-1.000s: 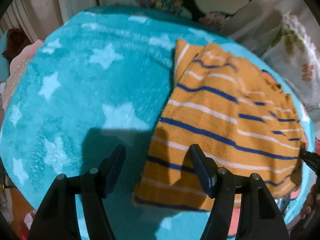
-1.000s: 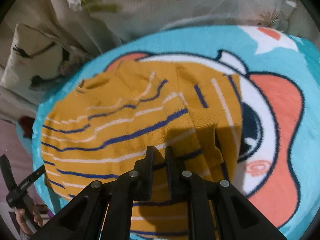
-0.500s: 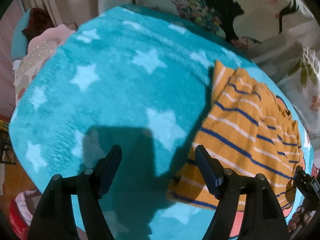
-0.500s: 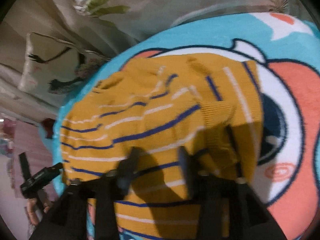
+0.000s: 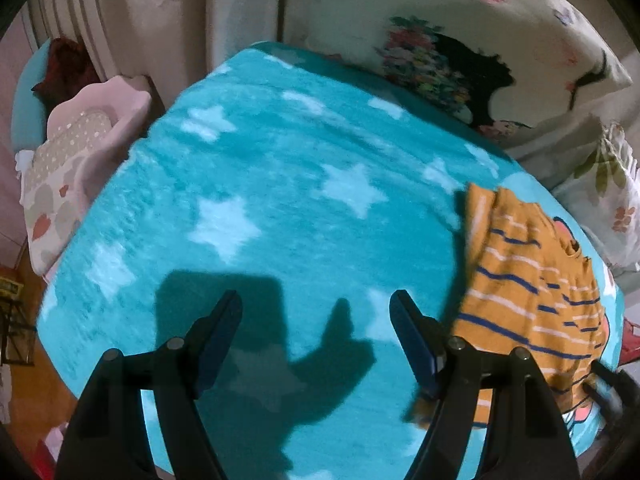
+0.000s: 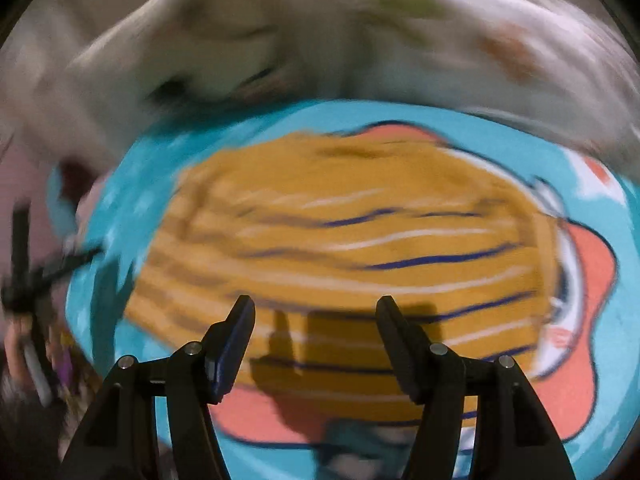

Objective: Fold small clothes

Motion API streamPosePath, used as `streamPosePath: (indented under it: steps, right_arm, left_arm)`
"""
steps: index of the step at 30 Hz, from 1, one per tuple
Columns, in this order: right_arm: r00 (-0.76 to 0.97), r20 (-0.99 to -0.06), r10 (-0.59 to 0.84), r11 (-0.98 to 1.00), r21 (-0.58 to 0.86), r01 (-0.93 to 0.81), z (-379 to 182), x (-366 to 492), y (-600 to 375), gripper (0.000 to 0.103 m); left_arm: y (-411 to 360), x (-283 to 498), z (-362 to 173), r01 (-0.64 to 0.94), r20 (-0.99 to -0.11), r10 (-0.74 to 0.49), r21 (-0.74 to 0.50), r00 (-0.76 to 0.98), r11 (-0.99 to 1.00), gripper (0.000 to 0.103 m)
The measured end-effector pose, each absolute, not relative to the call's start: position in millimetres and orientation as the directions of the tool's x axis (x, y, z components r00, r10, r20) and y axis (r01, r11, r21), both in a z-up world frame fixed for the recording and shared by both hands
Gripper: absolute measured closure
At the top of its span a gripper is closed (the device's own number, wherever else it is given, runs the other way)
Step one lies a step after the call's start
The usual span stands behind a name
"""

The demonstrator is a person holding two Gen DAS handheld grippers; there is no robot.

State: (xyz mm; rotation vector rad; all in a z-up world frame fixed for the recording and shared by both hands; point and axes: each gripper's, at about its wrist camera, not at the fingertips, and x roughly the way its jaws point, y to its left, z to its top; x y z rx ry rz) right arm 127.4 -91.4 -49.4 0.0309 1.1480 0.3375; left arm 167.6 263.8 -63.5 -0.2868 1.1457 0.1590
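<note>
Motion blur smears the striped garment [image 6: 340, 264] and pillows [image 6: 280, 40] behind it.

A home bedroom: a teal blanket [image 5: 280, 208] with white stars covers a bed, printed pillows [image 5: 460, 40] are piled at one o'clock, pale curtains [image 5: 160, 20] hang at eleven, and a pink child's cushion (dotted, with shapes) [image 5: 76, 160] sits at nine.

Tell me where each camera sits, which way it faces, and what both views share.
Left wrist: on the left gripper, looking down along its open fingers at the star blanket; the striped garment lies far right.
Right wrist: on the right gripper, blurred, open fingers above that garment; the other gripper shows at left.
Shared: garment and blanket.
</note>
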Motion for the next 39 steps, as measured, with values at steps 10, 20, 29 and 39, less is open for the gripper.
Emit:
streamPosePath:
  steps: [10,20,29,39]
  right_arm:
    - [0.416,-0.909,0.038,0.768,-0.24,-0.594,-107,68,88,0.038]
    - [0.547,-0.822,-0.158,0.718,-0.476,-0.507,-125,97,149,0.064]
    - [0.516,-0.838,-0.178,0.776,-0.442,-0.45,-122,121,167,0.091]
    - [0.43,-0.891,0.143,0.971,0.043,-0.233,-59,157,75,0.094]
  left_arm:
    - [331,159,-76,-0.299,-0.923,-0.053,-0.177,0.381,0.938,0.028]
    - [361,151,-78,-0.303,-0.922,-0.092,-0.217,0.376,0.928,0.028]
    - [366,144,-87,-0.292,-0.923,-0.133,-0.247,0.361,0.924,0.028]
    - [318,161,-72,-0.238,-0.916,-0.143,-0.244,0.376,0.94,0.028]
